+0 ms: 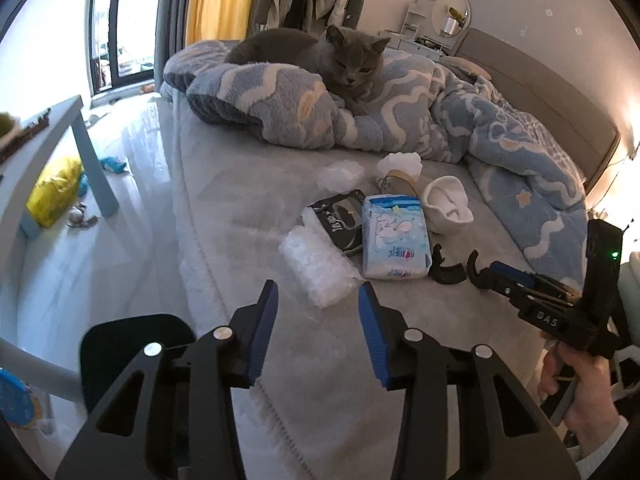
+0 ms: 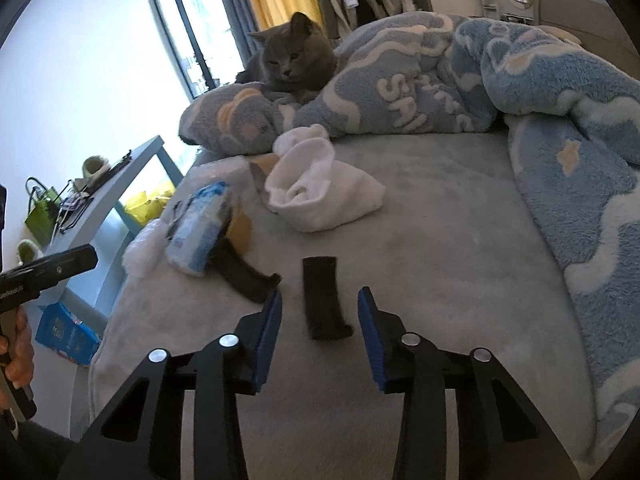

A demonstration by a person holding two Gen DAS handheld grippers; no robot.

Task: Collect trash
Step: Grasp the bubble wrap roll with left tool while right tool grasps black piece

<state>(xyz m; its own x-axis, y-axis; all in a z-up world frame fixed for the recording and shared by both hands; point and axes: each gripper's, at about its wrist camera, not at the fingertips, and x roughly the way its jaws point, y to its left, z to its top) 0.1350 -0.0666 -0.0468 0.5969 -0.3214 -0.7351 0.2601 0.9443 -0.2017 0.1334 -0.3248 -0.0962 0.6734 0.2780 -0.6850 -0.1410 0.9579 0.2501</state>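
The black wrapper [image 1: 340, 220] is lying half hidden under the tissue pack [image 1: 394, 236] on the bed [image 1: 224, 208]; the left gripper [image 1: 318, 300] and right gripper [image 2: 320, 308] are hovering part-open, gripping nothing

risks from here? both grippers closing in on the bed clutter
1. The bubble wrap between the left gripper's open jaws is soft and may slip out.
2. The right gripper straddles a flat black piece; its pads could snag the bed sheet.
3. The cat is watching close by and may jump in.
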